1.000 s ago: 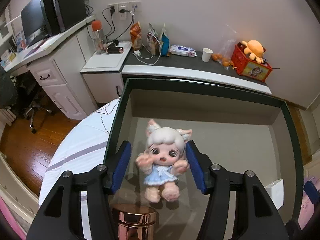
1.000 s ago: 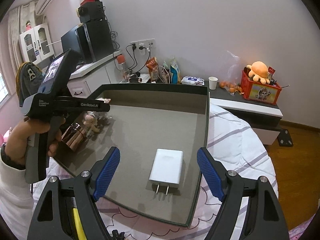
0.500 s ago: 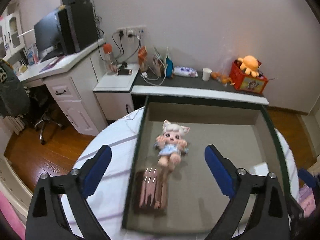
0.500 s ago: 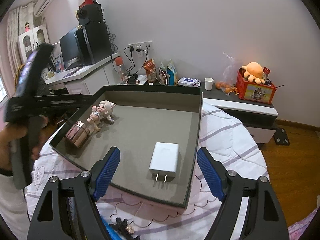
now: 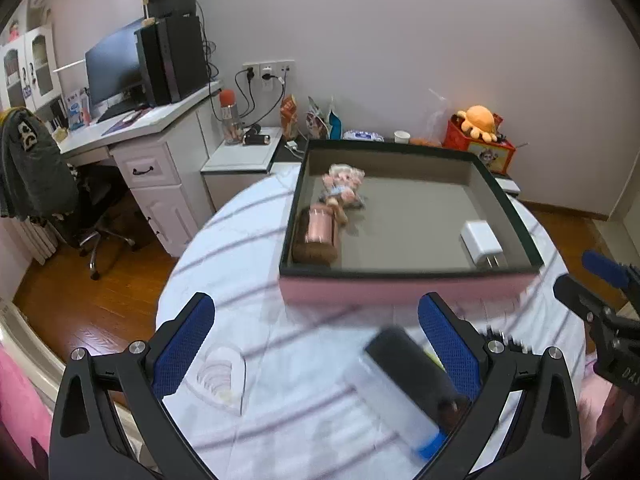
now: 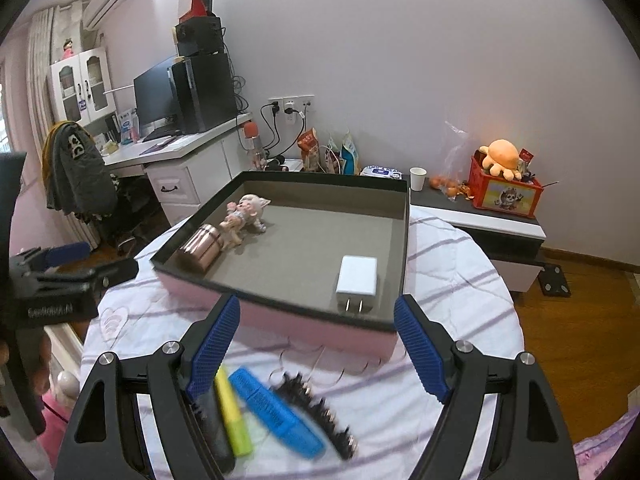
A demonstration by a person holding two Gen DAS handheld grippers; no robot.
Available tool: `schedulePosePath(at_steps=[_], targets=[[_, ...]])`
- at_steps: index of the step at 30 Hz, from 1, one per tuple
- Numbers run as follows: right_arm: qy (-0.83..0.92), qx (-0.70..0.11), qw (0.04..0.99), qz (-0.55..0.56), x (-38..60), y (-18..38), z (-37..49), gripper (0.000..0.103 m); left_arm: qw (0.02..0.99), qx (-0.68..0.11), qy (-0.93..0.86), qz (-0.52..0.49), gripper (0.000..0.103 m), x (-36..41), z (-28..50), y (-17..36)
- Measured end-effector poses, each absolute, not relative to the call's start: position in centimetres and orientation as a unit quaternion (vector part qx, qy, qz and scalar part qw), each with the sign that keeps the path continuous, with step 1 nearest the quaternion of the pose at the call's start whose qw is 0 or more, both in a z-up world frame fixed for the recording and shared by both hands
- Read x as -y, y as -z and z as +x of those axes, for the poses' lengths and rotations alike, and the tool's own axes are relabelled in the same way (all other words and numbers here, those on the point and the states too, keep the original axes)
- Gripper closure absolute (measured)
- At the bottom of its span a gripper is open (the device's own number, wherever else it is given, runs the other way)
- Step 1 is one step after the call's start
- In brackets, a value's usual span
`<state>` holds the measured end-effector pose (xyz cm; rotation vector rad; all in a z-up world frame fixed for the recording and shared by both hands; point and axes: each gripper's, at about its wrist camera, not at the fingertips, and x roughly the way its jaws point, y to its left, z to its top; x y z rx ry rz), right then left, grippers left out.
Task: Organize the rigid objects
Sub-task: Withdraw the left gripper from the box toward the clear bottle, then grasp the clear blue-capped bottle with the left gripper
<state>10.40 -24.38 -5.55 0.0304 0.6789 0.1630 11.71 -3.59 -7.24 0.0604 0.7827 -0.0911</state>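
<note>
While my left tool (image 5: pixel 316 354) is opening, empty, I must next grasp the roller (image 5: pixel 412 388) just under it; right tool (image 6: pixel 318 348) released.

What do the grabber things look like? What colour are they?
Both look alike. The left gripper and the right gripper have black triangle-shaped frames with silver bolts. Their fingers wear bumpy blue pads. The left one has white lettering on its side, too blurry to read.
</note>
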Motion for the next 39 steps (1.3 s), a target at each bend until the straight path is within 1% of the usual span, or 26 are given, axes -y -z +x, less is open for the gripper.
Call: schedulePosePath(at_steps=[7, 16, 28, 39], targets=[[-0.075, -0.337, 0.938, 0.006, 23.4, 5.7, 7.3, 0.022, 0.924, -0.374, 0.061, 0.049, 0.0, 4.9, 7.2, 7.6], [-0.062, -0.349, 0.935, -0.002, 23.3, 6.7, 4.4, 0.022, 0.922, -0.379, 0.066, 0.05, 0.0, 4.8, 4.5, 8.5], [-0.074, -0.386, 0.92, -0.012, 22.1, 9.9, 4.4, 0.022, 0.913, -0.4, 0.063, 0.056, 0.0, 4.2, 4.3, 10.7], [-0.075, -0.398, 0.914, -0.014, 22.1, 10.8, 4.9, 0.022, 0.895, -0.435, 0.075, 0.061, 0.0, 5.6, 5.8, 13.7]])
